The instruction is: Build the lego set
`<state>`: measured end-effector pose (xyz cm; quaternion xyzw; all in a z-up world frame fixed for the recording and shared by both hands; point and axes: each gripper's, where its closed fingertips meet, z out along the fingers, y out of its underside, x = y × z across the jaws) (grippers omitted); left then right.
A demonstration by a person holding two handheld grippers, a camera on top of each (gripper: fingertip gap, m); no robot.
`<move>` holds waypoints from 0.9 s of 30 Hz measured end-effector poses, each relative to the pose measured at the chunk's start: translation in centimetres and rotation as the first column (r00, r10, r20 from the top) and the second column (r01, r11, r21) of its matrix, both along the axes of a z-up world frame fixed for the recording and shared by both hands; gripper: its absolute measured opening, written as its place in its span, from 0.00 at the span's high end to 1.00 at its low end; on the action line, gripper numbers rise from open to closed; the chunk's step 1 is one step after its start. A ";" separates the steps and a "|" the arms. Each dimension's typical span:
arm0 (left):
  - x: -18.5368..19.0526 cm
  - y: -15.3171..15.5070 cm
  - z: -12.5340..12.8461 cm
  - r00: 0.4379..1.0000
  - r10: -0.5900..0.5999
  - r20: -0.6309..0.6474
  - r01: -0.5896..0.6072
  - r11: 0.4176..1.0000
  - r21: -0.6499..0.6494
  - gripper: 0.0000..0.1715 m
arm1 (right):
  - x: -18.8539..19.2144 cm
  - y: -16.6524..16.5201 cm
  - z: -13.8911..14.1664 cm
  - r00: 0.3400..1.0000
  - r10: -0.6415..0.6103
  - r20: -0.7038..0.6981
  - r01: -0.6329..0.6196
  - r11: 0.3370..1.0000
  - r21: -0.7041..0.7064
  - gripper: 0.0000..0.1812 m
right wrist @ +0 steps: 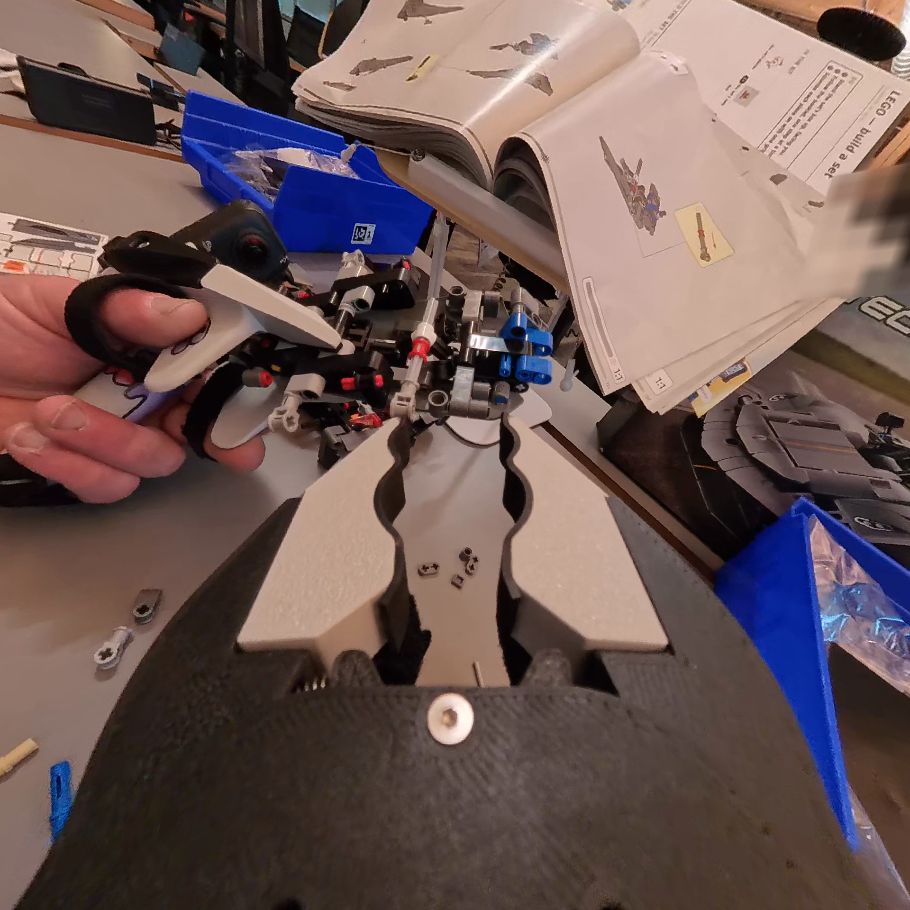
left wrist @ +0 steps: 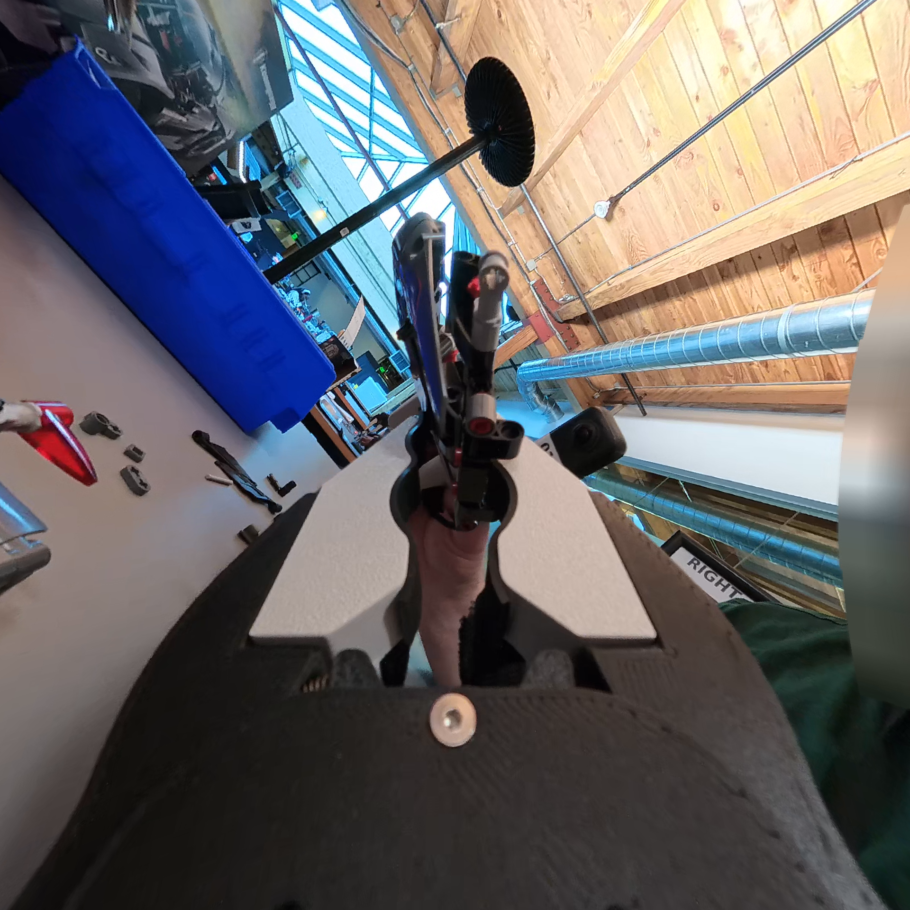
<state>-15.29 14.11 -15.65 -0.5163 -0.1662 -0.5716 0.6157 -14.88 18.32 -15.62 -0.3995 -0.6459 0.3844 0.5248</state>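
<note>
my left hand-held gripper (left wrist: 450,492) is clamped on the half-built model (right wrist: 394,354), the right hand-held gripper (right wrist: 453,433) spread empty, so a careless nudge could pop loose pins onto the worktop (right wrist: 197,532).

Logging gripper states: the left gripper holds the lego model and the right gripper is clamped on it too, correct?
Not quite. The left gripper does hold the lego model, but the right gripper is open, its fingertips just short of the model, as the right wrist view shows.

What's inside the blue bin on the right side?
The blue plastic bin on the right holds crinkly clear plastic bags with small dark pieces inside. The bin's wall and the picture's edge hide anything deeper down.
</note>
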 end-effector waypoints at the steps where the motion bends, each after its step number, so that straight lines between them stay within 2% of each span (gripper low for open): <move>1: 0.0 0.1 -0.1 1.000 0.002 0.000 -0.002 1.000 -0.002 0.89 | 0.0 0.1 -0.1 1.000 -0.006 0.006 0.006 1.000 0.004 0.81; 9: -0.6 -0.1 0.0 0.999 0.018 0.030 -0.018 1.000 0.007 0.89 | 0.0 -0.1 -0.5 0.999 -0.004 0.036 0.003 1.000 0.014 0.79; 17: -0.5 -0.1 0.2 0.999 0.011 0.038 -0.012 1.000 0.016 0.89 | 0.4 0.1 0.7 1.000 0.013 -0.017 -0.014 0.999 -0.040 0.80; 27: -0.1 0.0 0.0 0.999 0.003 0.032 -0.003 1.000 0.014 0.89 | 0.3 0.0 0.5 1.000 0.007 -0.007 -0.007 0.999 -0.032 0.80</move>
